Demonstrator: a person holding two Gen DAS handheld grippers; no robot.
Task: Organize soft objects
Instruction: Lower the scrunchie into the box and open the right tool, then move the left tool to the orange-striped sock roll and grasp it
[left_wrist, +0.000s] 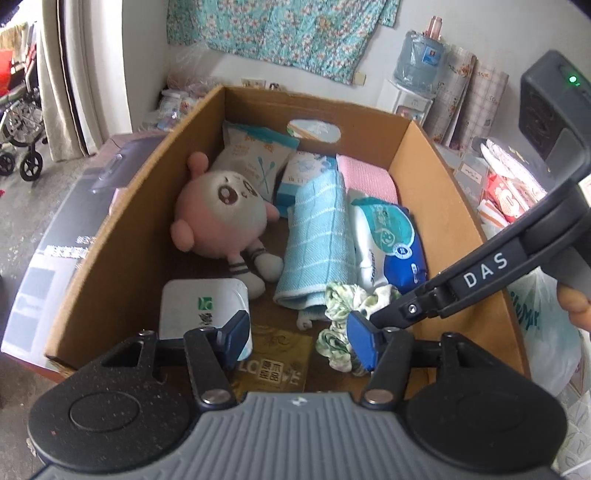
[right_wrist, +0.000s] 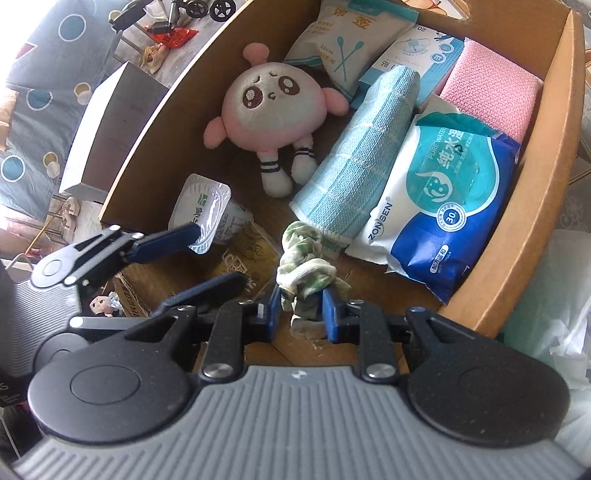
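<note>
Scrunchie (right_wrist: 306, 273), green-white, low in the cardboard box (right_wrist: 535, 206), clamped in the right gripper (right_wrist: 297, 310); left gripper (left_wrist: 299, 343) spread, empty; plush toy (right_wrist: 269, 110), blue towel (right_wrist: 358, 158), wipes pack (right_wrist: 439, 206) already packed; judged nearly done, release left.

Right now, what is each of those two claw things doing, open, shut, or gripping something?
Left gripper: open, fingers apart, nothing between them.
Right gripper: closed on the green-and-white scrunchie inside the cardboard box.

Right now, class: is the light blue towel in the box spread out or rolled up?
Rolled up. The light blue towel lies as a thick bundle between the plush toy and the wipes pack.
</note>
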